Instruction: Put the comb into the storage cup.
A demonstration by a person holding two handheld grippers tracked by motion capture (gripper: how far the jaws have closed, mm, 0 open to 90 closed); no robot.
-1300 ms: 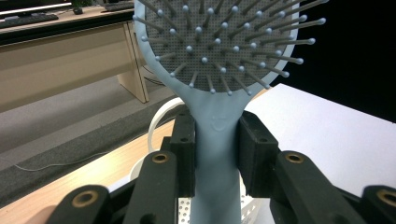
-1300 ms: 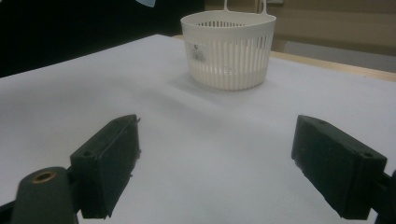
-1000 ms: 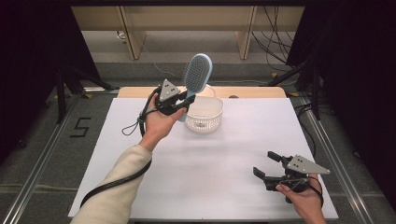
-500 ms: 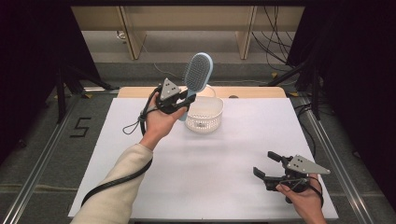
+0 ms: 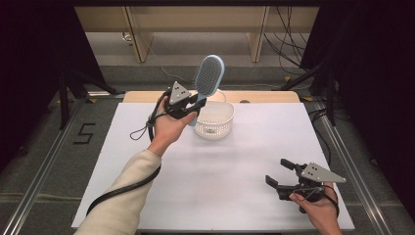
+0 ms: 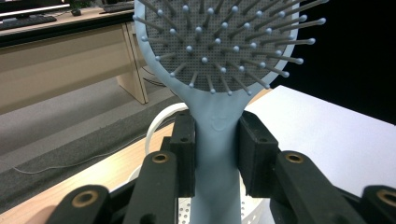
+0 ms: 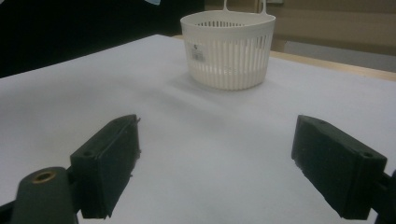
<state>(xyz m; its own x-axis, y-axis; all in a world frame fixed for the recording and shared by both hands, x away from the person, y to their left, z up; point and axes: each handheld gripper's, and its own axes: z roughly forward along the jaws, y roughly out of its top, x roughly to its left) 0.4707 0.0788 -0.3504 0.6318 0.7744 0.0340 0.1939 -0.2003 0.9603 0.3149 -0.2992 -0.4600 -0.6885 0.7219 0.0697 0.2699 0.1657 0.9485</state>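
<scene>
A light blue hairbrush [image 5: 208, 76] is held up above the table's far side, its bristled head tilted up and right. My left gripper [image 5: 194, 105] is shut on its handle [image 6: 215, 140], both black pads pressing the sides just under the head. Directly below and to the right stands a white slotted basket [image 5: 214, 120] with a handle, also seen behind the brush [image 6: 154, 130] and across the table [image 7: 229, 49]. My right gripper [image 5: 279, 175] rests low at the table's near right, jaws wide open with nothing between them [image 7: 215, 168].
The white table top [image 5: 220, 171] spans most of the high view, with a wooden strip [image 5: 264, 96] along its far edge. A cable [image 5: 142, 131] trails from the left gripper. Desks [image 5: 195, 24] stand beyond the table; a floor mark "5" [image 5: 84, 133] lies at left.
</scene>
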